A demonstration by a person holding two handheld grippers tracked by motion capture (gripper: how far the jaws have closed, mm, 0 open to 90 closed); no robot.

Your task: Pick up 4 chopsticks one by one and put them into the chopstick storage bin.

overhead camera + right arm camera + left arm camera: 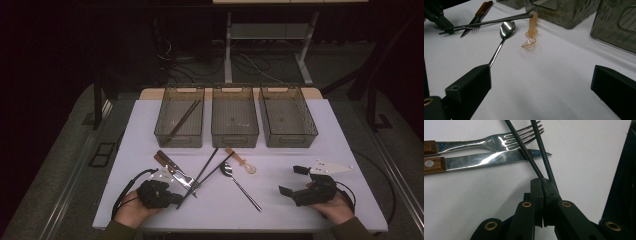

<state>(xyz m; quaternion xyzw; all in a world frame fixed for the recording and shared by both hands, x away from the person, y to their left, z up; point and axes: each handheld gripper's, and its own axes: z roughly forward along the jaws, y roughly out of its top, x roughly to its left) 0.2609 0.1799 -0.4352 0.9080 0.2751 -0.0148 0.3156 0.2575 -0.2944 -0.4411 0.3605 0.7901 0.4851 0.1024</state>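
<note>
Presently the left claw (543,182) stands closed on the near ends of the pair of black chopsticks (206,171), pads pressed together with the sticks pinched at their tips; the right claw (292,180) rests wide apart on the surface (300,210), holding nothing.

Taking the middle bin (234,118) as landmark: the chopsticks lie in front of it, far ends pointing toward its near wall, near ends angled down and left toward the left claw; they cross over the fork (499,142) and the knife (489,161), which lie front-left of that bin; the metal spoon (239,185) and the amber plastic spoon (242,162) lie front-right of it; the left bin (180,118), beside it, already holds another dark pair of chopsticks (184,118).

Judgement: the step in hand is lifting the gripped pair clear for sorting, most likely into that left bin. To do it well, confirm both sticks are caught, since the left gripper view shows them splaying apart just beyond the pads; raise straight up before travelling, so the far ends do not drag the fork and knife; keep the pair level; lower lengthwise into the bin before releasing.
</note>
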